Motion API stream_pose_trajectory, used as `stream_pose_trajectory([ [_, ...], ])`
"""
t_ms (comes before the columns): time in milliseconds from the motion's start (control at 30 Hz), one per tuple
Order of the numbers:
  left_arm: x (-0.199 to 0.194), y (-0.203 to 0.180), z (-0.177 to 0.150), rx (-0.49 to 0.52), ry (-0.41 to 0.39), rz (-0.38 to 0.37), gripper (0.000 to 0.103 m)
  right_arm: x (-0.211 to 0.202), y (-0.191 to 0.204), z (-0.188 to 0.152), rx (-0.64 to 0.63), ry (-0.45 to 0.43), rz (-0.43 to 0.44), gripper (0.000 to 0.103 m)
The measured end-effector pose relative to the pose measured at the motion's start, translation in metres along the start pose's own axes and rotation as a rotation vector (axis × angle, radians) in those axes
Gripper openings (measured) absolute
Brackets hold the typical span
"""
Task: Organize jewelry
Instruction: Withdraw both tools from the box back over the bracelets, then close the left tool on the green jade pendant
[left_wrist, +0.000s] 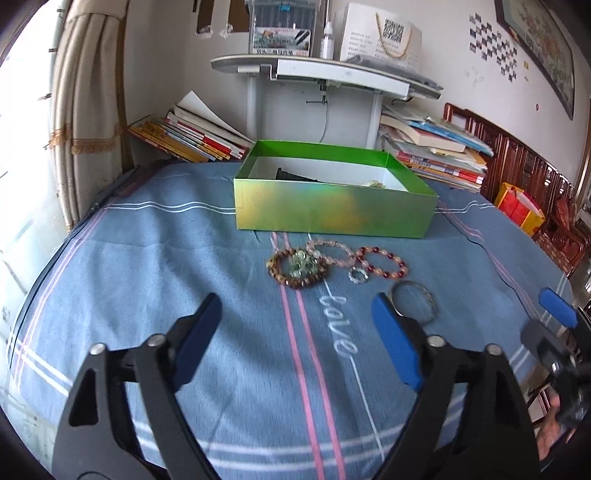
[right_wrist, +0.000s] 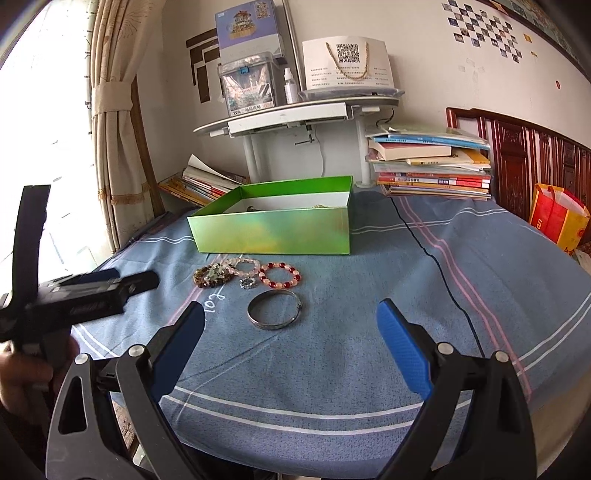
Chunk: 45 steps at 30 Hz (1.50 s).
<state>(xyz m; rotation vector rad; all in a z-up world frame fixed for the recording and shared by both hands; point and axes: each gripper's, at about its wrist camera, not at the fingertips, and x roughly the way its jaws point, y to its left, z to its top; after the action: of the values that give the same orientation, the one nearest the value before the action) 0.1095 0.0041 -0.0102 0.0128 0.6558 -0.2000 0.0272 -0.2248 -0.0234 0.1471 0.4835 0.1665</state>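
Lying on the blue striped cloth of the table (right_wrist: 369, 369), between the near edge and the green box (right_wrist: 273, 232), the jewelry is found in a small cluster: a brown bead bracelet (left_wrist: 295, 267) with a pale green piece on it, a pink bead bracelet (left_wrist: 330, 251) touching it, a red-and-pink bead bracelet (left_wrist: 382, 263) just beside that, a small silver ring (left_wrist: 357, 276) below the gap between the two, and a silver bangle (right_wrist: 274, 309) nearer the near edge than the rest. The green box stands open toward the far edge, with dark and pale items already seen inside. The left hand-held gripper (left_wrist: 295, 339) is held with its blue pads spread and nothing between them; the brown bracelet is seen straight ahead of it and slightly left of its centre line, while the bangle sits just past its right fingertip. The right hand-held gripper (right_wrist: 291, 343) is likewise spread and empty, and the bangle lies ahead of it, left of centre, flat on the cloth with its clasp turned to the right. Of the two, the right one is judged the better placed for the bangle and the left one for the beaded pieces. A thin flat ring of metal is likely to need one pad slipped inside its rim.
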Motion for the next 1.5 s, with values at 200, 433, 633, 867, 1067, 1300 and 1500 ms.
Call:
stream_pose_trajectory([
  [200, 0.046, -0.008, 0.021, 0.036, 0.07, -0.003, 0.066, 0.014, -0.007, 0.004, 0.003, 0.028, -0.003, 0.092],
  [433, 0.088, -0.009, 0.03, 0.049, 0.149, 0.009, 0.051, 0.033, -0.014, 0.012, 0.003, 0.065, 0.0, 0.092],
  [633, 0.115, -0.009, 0.03, 0.062, 0.218, 0.001, 0.036, 0.052, -0.012, 0.022, -0.009, 0.09, 0.021, 0.092],
  [867, 0.127, -0.006, 0.034, 0.045, 0.235, -0.034, 0.014, 0.075, 0.001, 0.034, -0.063, 0.12, 0.049, 0.092],
  [1067, 0.121, -0.001, 0.031, 0.019, 0.226, -0.061, 0.006, 0.112, 0.026, 0.045, -0.198, 0.213, 0.081, 0.092],
  [1300, 0.06, 0.024, 0.042, -0.09, 0.053, -0.156, 0.006, 0.156, 0.048, 0.049, -0.237, 0.312, 0.128, 0.074],
  [1500, 0.015, 0.042, 0.046, -0.115, -0.033, -0.16, 0.006, 0.194, 0.069, 0.056, -0.331, 0.405, 0.121, 0.059],
])
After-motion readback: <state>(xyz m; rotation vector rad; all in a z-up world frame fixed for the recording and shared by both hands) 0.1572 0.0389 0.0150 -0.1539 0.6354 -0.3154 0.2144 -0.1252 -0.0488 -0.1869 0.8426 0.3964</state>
